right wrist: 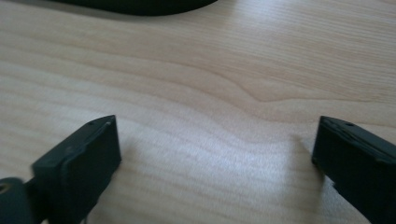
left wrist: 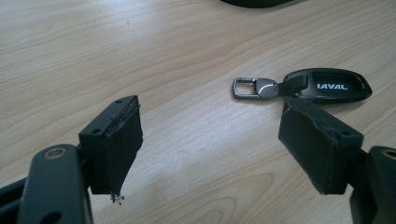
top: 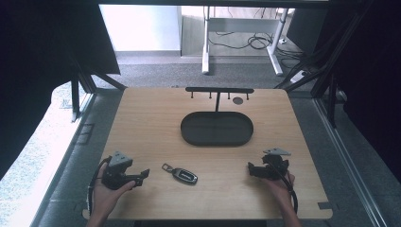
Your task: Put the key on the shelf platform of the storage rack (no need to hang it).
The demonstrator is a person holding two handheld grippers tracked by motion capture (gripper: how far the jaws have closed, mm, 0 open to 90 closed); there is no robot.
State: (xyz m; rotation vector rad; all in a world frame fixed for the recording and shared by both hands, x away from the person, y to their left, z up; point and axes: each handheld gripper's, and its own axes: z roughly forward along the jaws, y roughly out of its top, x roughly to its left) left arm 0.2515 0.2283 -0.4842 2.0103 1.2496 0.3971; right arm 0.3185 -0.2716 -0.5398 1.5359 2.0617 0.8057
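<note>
A black car key fob with a metal ring (top: 180, 173) lies between the left gripper (top: 143, 176) and right gripper (top: 250, 169) (both spread, holding nothing) on the near wooden table (top: 151, 123).

There is one tabletop (top: 142, 123). On it lies one car key (top: 184, 175), and it has one silver ring (top: 167, 167) on its end. There is one dark oval tray (top: 217, 129). Behind the tray stands one black rack (top: 219, 90), and four little pegs hang under its bar. One small round dot (top: 238, 100) sits near the rack. Two hands are here, and each holds one tool: one left tool (top: 144, 175) and one right tool (top: 252, 170).
</note>
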